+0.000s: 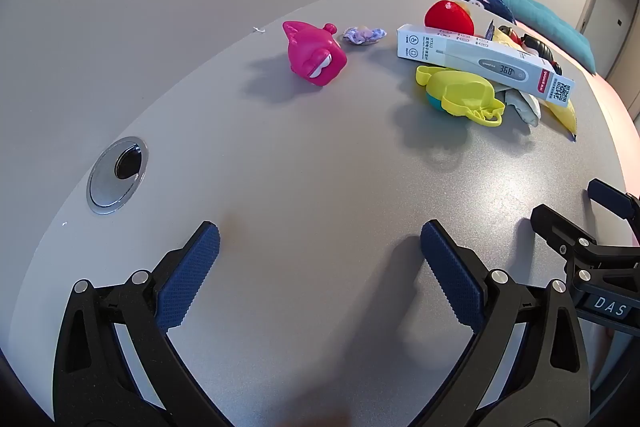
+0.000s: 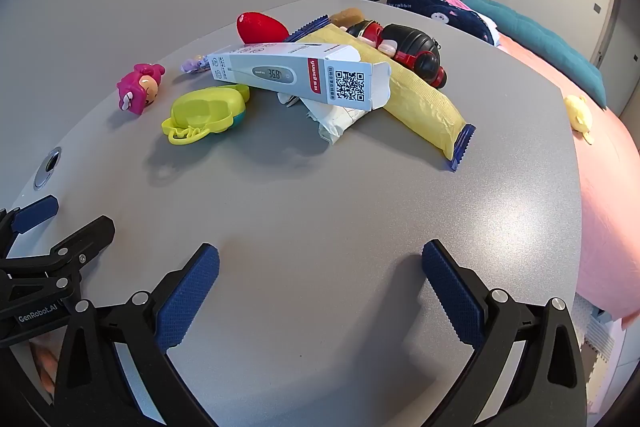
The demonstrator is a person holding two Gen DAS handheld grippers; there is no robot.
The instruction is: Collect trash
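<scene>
A thermometer box [image 2: 298, 77], centre of the right wrist view, shows "36.8" on its pictured display, a QR code and the brand "yuwell" on a red band. At lower left, a black gripper frame [image 2: 38, 311] reads "GenRobot.AI" — in the left wrist view, a label [image 1: 608, 303] at right reads "DAS".

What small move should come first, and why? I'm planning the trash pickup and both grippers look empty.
Probably bring the right gripper, open and empty, forward to the long yellow snack wrapper with blue crimped ends. Its near end lies bare on the grey table; the white thermometer box rests across its middle.
</scene>
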